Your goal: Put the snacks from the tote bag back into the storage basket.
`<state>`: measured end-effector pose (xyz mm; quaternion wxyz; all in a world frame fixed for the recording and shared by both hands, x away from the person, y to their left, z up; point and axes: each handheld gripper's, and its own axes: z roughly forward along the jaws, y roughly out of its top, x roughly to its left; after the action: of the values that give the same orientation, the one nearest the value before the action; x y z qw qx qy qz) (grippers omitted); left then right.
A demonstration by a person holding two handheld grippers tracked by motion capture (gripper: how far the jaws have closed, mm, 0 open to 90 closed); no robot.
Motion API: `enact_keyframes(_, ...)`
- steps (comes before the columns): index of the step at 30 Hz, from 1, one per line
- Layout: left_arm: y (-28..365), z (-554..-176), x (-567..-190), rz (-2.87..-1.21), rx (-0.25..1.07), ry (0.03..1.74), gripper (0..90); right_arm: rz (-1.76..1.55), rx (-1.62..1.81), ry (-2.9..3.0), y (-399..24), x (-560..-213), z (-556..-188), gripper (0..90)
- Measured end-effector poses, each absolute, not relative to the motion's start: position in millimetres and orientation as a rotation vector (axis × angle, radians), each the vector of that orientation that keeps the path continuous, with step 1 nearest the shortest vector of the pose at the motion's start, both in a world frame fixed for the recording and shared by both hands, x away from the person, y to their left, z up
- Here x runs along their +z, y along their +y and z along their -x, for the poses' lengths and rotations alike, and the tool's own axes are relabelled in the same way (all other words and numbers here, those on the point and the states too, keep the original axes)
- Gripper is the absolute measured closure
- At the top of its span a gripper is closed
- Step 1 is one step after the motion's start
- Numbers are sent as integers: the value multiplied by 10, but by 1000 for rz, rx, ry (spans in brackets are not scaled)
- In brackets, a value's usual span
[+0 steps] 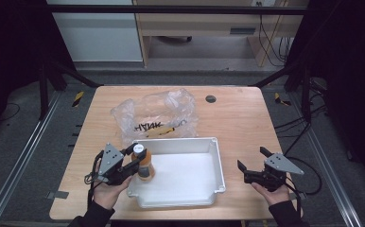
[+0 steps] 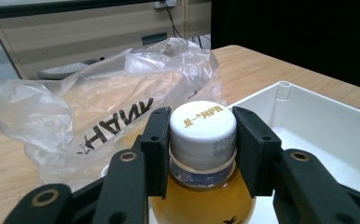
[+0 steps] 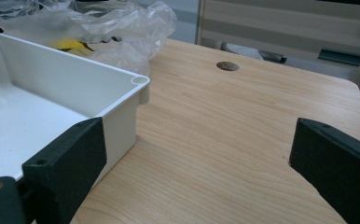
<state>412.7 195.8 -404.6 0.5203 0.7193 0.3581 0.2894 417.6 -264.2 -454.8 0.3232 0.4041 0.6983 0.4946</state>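
Bottle (image 2: pixel 201 154), amber plastic, white-capped, clamped at the cap by left gripper (image 2: pixel 201 149) above white plastic tray (image 1: pixel 218 163); cap grip may slip. Right gripper (image 3: pixel 197 163) gapes, holding nothing.

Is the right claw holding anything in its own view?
No: the right claw stands wide open over the bare wooden table, with nothing between its jaws and the white tray off to one side.

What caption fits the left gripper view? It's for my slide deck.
Left gripper clamps a white-capped bottle of amber liquid at its neck, beside a white tray.
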Motion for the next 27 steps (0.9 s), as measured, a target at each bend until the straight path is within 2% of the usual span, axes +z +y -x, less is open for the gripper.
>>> enact_keyframes(27, 1950, -4133, -4130, -1712, 714, 880, 583, -1059, 1297, 1833, -2642, -4550, -4176, 40)
